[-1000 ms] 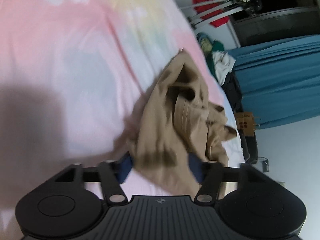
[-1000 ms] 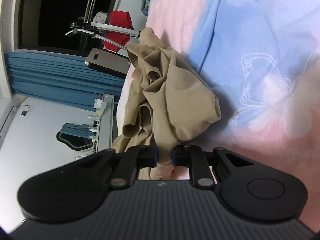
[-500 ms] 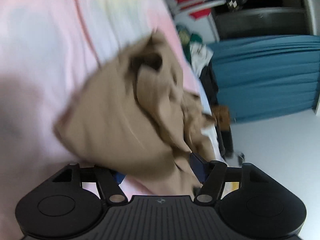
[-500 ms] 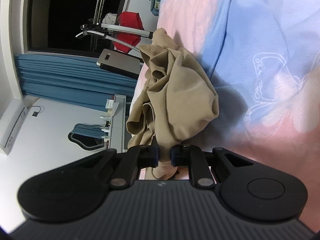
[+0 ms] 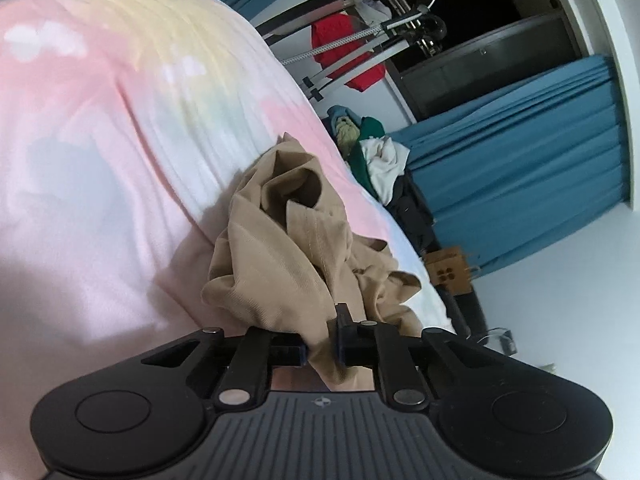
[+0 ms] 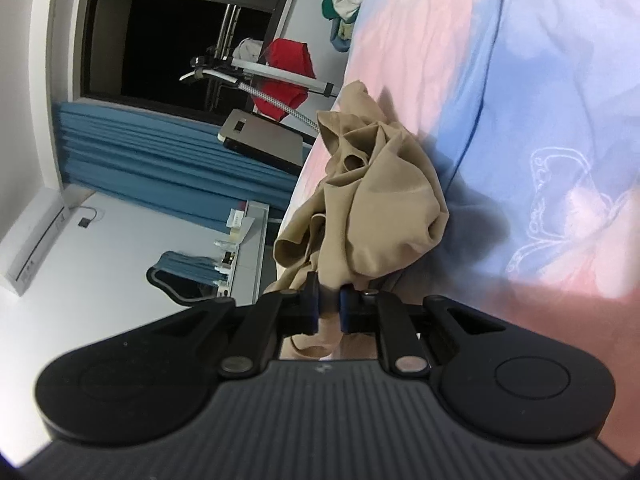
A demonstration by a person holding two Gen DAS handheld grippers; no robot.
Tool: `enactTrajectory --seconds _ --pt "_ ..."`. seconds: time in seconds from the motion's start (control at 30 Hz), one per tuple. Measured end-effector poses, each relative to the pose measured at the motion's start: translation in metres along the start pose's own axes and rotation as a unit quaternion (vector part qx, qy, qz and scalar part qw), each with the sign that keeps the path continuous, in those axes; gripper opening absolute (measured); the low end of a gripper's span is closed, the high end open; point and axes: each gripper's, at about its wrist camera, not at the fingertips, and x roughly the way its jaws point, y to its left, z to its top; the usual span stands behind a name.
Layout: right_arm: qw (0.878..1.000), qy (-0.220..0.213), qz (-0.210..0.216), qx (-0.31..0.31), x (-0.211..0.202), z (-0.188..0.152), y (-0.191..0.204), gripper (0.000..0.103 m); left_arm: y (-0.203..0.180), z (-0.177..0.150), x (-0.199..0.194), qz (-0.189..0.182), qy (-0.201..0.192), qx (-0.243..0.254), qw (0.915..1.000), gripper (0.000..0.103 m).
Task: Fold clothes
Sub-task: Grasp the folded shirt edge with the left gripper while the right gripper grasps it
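A crumpled tan garment [image 5: 288,256] lies bunched on the pastel bedspread [image 5: 100,160]. In the left wrist view my left gripper [image 5: 322,346] has its jaws closing on a fold of that cloth, and the pads press on it. The right wrist view shows the same tan garment [image 6: 380,208] from its other side, with my right gripper [image 6: 329,310] shut on another fold at its near edge. The cloth bulges up between the two grips and hides most of its own shape.
A heap of other clothes [image 5: 368,152] sits at the bed's far corner. Beyond stand a drying rack with a red garment [image 5: 348,48], blue curtains [image 5: 520,160] and a cardboard box [image 5: 448,270] on the floor. The bed edge [image 6: 308,184] runs close beside the tan garment.
The left gripper's jaws went from wide open around the tan cloth to closed on a fold of it. The cloth shifted and bunched up. The right gripper kept its hold.
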Motion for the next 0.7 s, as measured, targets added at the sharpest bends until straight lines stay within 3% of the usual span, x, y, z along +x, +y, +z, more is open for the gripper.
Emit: enactTrajectory --seconds 0.3,0.6,0.7 --pt "1.0 0.001 -0.007 -0.022 -0.044 -0.029 0.029 0.013 -0.033 -0.009 -0.077 0.0 0.013 0.036 0.9993 0.011" --pt "0.999 0.009 -0.015 -0.029 -0.124 -0.074 0.043 0.013 -0.034 -0.063 -0.18 -0.017 0.05 0.034 0.998 0.011" --pt "0.999 0.005 -0.028 -0.021 -0.133 -0.078 0.041 0.013 -0.034 -0.066 -0.187 -0.013 0.061 0.02 0.9979 0.011"
